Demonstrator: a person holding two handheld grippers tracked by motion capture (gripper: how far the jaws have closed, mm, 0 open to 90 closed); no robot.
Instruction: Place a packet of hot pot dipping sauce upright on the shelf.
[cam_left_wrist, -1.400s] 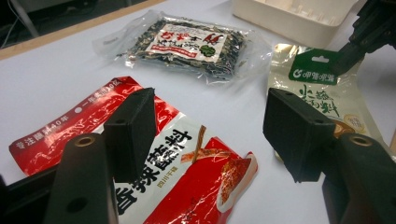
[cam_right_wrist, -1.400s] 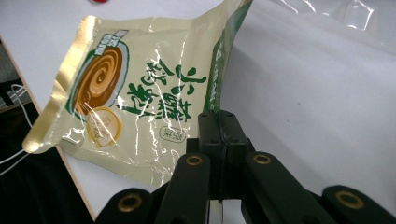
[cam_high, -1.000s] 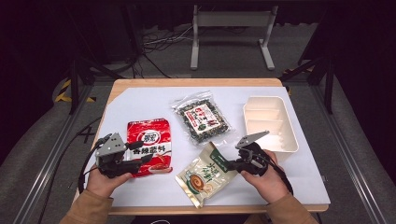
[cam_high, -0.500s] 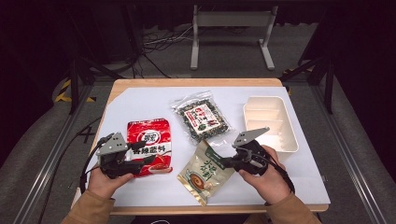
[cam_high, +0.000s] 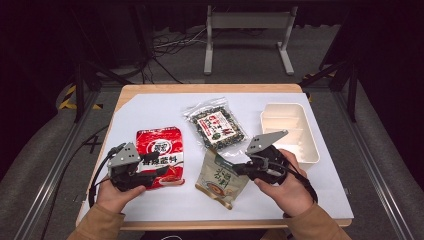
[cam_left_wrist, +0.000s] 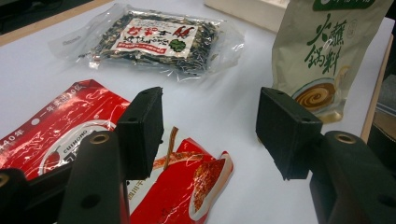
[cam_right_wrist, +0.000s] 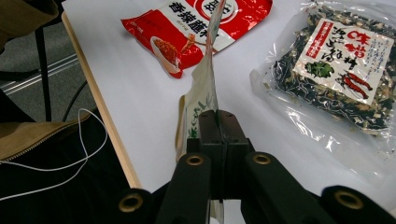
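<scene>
We judge the work to be at its beginning: the beige sauce pouch (cam_high: 221, 178), in the lower middle of the high view, is already gripped at its edge and partly lifted from the bench (cam_high: 150, 112), while the white tray (cam_high: 291, 131) at the right is empty, and the red noodle packet (cam_high: 160, 156) and the clear seaweed bag (cam_high: 216, 126) lie flat. Our right tongs (cam_right_wrist: 218, 122) are clamped together on the pouch's thin edge. Our left tongs (cam_left_wrist: 210, 128) stand wide apart above the red packet's corner, holding nothing.
</scene>
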